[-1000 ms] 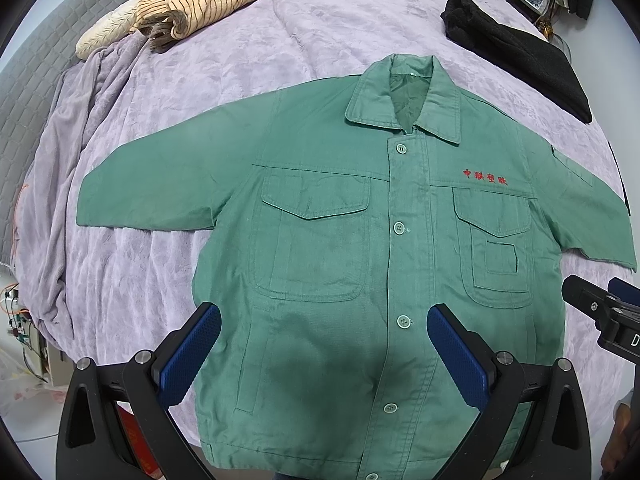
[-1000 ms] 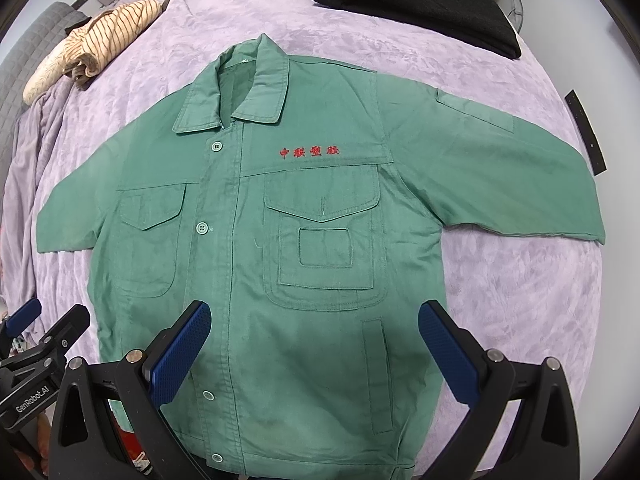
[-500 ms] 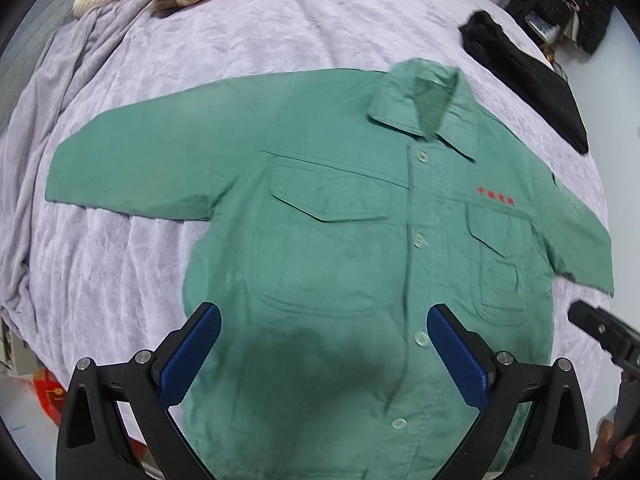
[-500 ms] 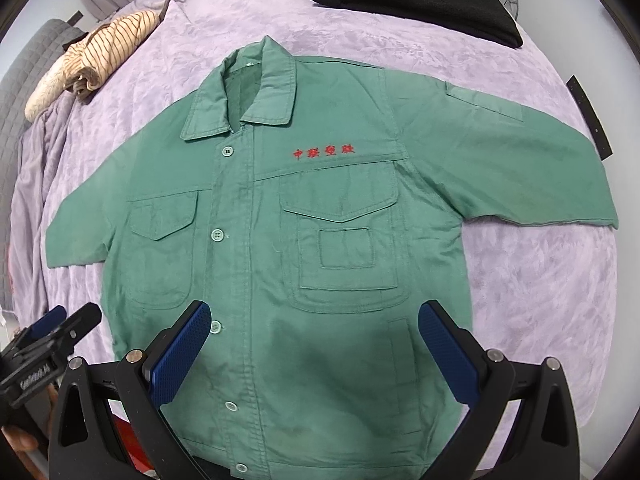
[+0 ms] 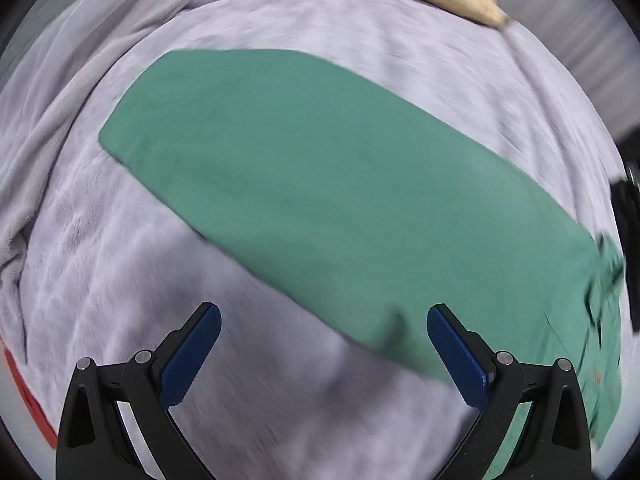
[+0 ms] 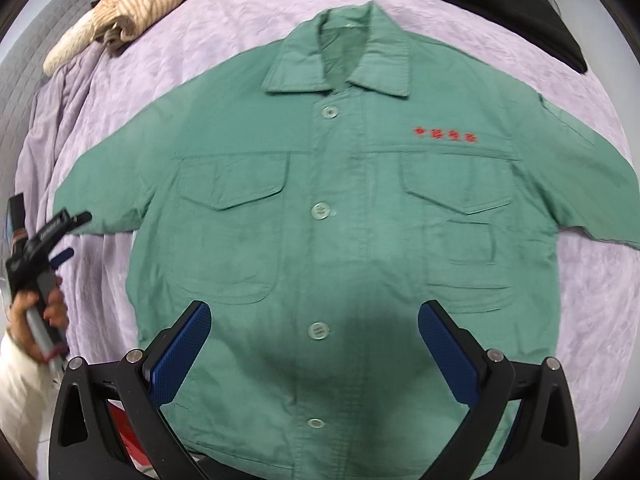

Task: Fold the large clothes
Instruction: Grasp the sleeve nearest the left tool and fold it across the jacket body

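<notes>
A green button-up jacket [image 6: 340, 200] with red chest lettering lies flat, front up, sleeves spread, on a lilac blanket [image 6: 240, 12]. My right gripper [image 6: 315, 312] hangs open over its lower front, straddling the button placket, holding nothing. In the left wrist view, blurred by motion, one long green sleeve [image 5: 320, 180] runs diagonally across the blanket [image 5: 100, 280]. My left gripper [image 5: 323, 316] is open just above the sleeve's lower edge, empty. The right wrist view shows the left gripper [image 6: 74, 236] in a hand [image 6: 36, 316] beside the sleeve's cuff.
A beige striped garment [image 6: 140, 8] lies bunched at the far left of the bed, and a black garment [image 6: 500, 4] at the far right. A grey padded headboard [image 6: 24, 60] borders the left side. Something red [image 5: 24, 392] shows below the bed's edge.
The left gripper swung left from the jacket's front to the spread sleeve. The right gripper moved left and closer, now centred over the button line. Both stayed open.
</notes>
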A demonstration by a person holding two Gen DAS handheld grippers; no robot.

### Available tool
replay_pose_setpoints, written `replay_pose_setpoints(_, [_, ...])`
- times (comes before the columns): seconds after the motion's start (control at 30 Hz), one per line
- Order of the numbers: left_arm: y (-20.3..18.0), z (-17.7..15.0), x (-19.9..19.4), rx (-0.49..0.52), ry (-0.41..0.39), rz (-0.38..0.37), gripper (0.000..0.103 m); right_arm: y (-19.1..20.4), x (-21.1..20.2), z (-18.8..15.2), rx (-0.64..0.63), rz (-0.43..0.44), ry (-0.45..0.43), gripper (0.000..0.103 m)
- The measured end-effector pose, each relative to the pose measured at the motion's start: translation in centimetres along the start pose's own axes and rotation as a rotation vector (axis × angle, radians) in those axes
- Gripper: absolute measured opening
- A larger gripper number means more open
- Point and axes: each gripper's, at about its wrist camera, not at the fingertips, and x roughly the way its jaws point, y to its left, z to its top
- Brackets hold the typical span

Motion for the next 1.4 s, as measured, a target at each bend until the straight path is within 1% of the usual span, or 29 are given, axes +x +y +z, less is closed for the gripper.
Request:
replay_pose_setpoints(0.1, [2.9,2.1,2.6,-0.071,-0.005,0.015,0.103,2.0,1.4,-0.5,-0.024,-0.017,0.038,0.103])
replay_pose_setpoints(0.17, [3.9,3.1,3.4,-0.101,-0.024,-0.004,0.096,2.8,2.3,-0.6,-0.036,-0.031,0.061,0.103])
replay_pose_setpoints(0.2, [4.2,3.4,3.4,-0.108,-0.042,-0.008,0.078,3.1,2.6,-0.6,-0.040,-0.035,0.072,0.103])
replay_pose_setpoints(0.23, [4.2,3.8,3.2,-0.106,-0.057,-0.026,0.050,3.5,3.0,-0.6,-0.046,-0.037,0.084,0.103])
replay_pose_setpoints(0.27, [4.2,4.1,2.9,-0.106,-0.066,-0.055,0.036,3.8,3.2,-0.5,-0.056,-0.040,0.093,0.103])
replay_pose_setpoints(0.3, [4.2,4.3,2.6,-0.110,-0.072,-0.088,0.017,4.2,3.4,-0.5,-0.069,-0.045,0.099,0.103])
replay_pose_setpoints(0.33, [4.2,4.6,2.2,-0.114,-0.082,-0.104,0.011,4.4,3.5,-0.5,-0.079,-0.048,0.101,0.103])
replay_pose_setpoints(0.4, [4.0,4.9,1.1,-0.094,-0.119,-0.131,0.008,5.0,3.5,-0.3,-0.096,-0.041,0.096,0.103])
replay_pose_setpoints(0.47, [2.7,4.7,-0.6,-0.048,-0.160,-0.174,0.007,5.2,3.4,-0.3,-0.105,-0.028,0.083,0.103])
replay_pose_setpoints(0.53, [0.2,4.6,-3.0,0.021,-0.212,-0.223,0.007,5.1,3.2,-0.2,-0.113,-0.019,0.073,0.103])
replay_pose_setpoints(0.6, [-3.3,4.1,-5.7,0.114,-0.261,-0.275,0.007,4.4,2.8,-0.2,-0.113,-0.007,0.054,0.103])
replay_pose_setpoints(0.67, [-7.1,2.8,-8.9,0.224,-0.306,-0.323,0.007,3.5,2.5,0.0,-0.105,0.006,0.035,0.103])
replay_pose_setpoints(0.73, [-12.5,0.5,-11.4,0.333,-0.326,-0.367,0.007,2.0,2.0,0.1,-0.088,0.018,0.017,0.103])
replay_pose_setpoints(0.8, [-18.4,-2.5,-12.6,0.469,-0.329,-0.395,0.007,0.3,1.5,0.2,-0.062,0.031,-0.001,0.103])
replay_pose_setpoints(0.83, [-21.5,-4.5,-12.5,0.547,-0.328,-0.397,0.007,-0.9,1.1,0.2,-0.043,0.035,-0.011,0.103])
replay_pose_setpoints(0.87, [-24.1,-6.3,-12.1,0.609,-0.314,-0.402,0.007,-1.9,0.7,0.2,-0.023,0.036,-0.020,0.103])
replay_pose_setpoints(0.93, [-29.1,-10.2,-10.2,0.722,-0.249,-0.406,0.008,-4.6,0.1,0.3,0.027,0.035,-0.040,0.103])
replay_pose_setpoints(0.97, [-31.1,-11.9,-9.0,0.769,-0.221,-0.394,0.008,-5.9,-0.1,0.3,0.048,0.030,-0.048,0.103])
replay_pose_setpoints(1.0, [-32.7,-13.6,-7.6,0.819,-0.194,-0.364,0.008,-7.1,-0.2,0.3,0.070,0.022,-0.055,0.103])
replay_pose_setpoints(1.07, [-34.9,-16.8,-5.2,0.902,-0.165,-0.273,0.008,-9.7,-0.1,0.1,0.117,0.000,-0.057,0.103])
replay_pose_setpoints(1.13, [-35.6,-18.6,-3.2,0.962,-0.126,-0.196,0.008,-11.9,0.0,-0.1,0.158,-0.015,-0.052,0.103])
replay_pose_setpoints(1.2, [-35.5,-19.4,-2.0,0.989,-0.092,-0.127,0.008,-13.8,0.0,-0.2,0.187,-0.030,-0.057,0.103])
replay_pose_setpoints(1.23, [-34.7,-19.7,-1.7,0.989,-0.087,-0.115,0.022,-14.3,-0.1,-0.2,0.193,-0.032,-0.063,0.103])
replay_pose_setpoints(1.27, [-34.0,-19.8,-1.7,0.984,-0.085,-0.112,0.042,-14.6,-0.1,0.0,0.196,-0.031,-0.070,0.103])
replay_pose_setpoints(1.3, [-33.1,-19.7,-1.9,0.971,-0.091,-0.107,0.088,-14.7,-0.2,0.4,0.192,-0.032,-0.081,0.103])
replay_pose_setpoints(1.33, [-32.2,-19.5,-2.2,0.958,-0.114,-0.097,0.102,-14.6,-0.4,0.8,0.182,-0.030,-0.095,0.103])
replay_pose_setpoints(1.37, [-31.1,-19.4,-3.1,0.950,-0.150,-0.088,0.102,-14.2,-0.6,1.4,0.165,-0.025,-0.112,0.103])
replay_pose_setpoints(1.4, [-29.8,-19.1,-3.9,0.942,-0.165,-0.088,0.102,-13.5,-0.7,2.2,0.142,-0.016,-0.131,0.103])
